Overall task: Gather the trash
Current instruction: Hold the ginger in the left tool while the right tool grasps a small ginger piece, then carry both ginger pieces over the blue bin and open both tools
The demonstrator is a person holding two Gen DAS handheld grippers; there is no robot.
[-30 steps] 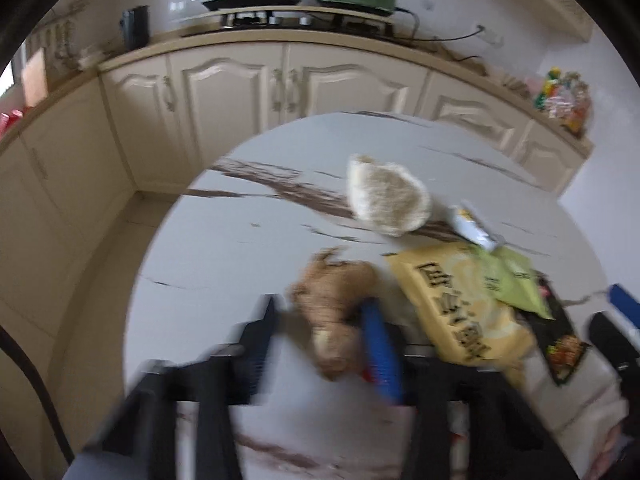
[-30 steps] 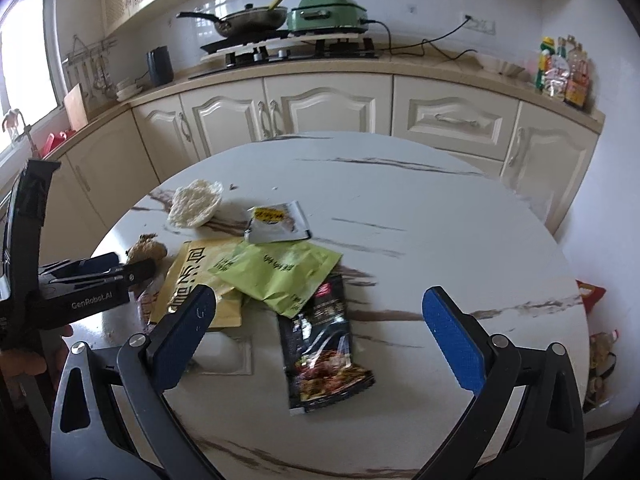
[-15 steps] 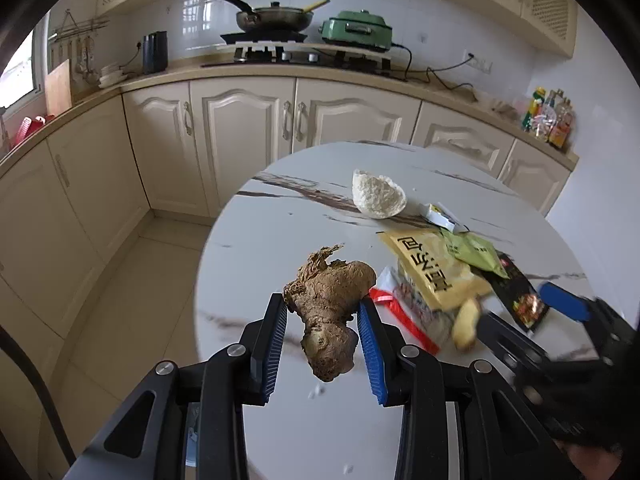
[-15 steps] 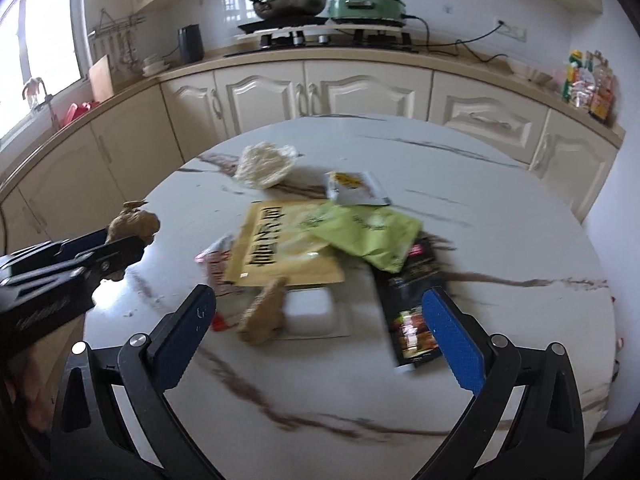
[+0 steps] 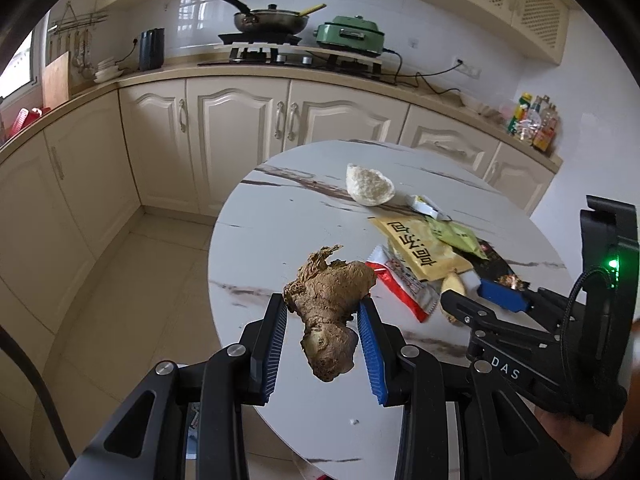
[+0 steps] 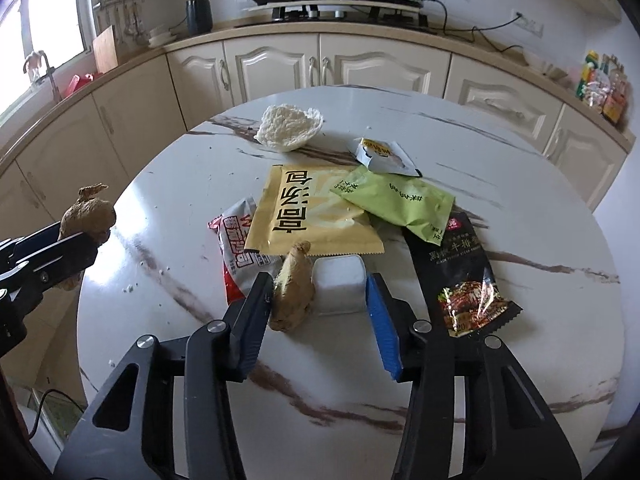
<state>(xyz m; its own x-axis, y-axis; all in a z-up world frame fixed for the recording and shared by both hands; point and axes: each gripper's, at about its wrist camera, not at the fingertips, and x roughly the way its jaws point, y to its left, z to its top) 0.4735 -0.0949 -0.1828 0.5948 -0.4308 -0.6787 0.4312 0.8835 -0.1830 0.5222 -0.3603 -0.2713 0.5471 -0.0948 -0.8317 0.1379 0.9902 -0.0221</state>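
My left gripper [image 5: 323, 322] is shut on a brown ginger root [image 5: 329, 304] and holds it in the air over the left edge of the round marble table [image 5: 280, 232]. The root also shows in the right wrist view [image 6: 86, 212]. My right gripper [image 6: 318, 294] is open, low over the table, with a smaller ginger piece [image 6: 292, 292] and a white plastic cup [image 6: 340, 288] between its fingers. Behind them lie a red wrapper [image 6: 236, 248], a yellow packet [image 6: 308, 212], a green packet [image 6: 396, 200], a black packet [image 6: 460, 272], a small sachet [image 6: 382, 156] and a white bread piece [image 6: 288, 126].
Cream kitchen cabinets [image 5: 240, 128] and a counter with a stove, pan and green cooker [image 5: 348, 34] run behind the table. Tiled floor [image 5: 132, 300] lies left of the table. Bottles [image 6: 604, 88] stand on the counter at the far right.
My left gripper lifted the ginger root off the table and drew back toward the table's left edge. My right gripper moved in and narrowed around the small ginger piece and white cup.
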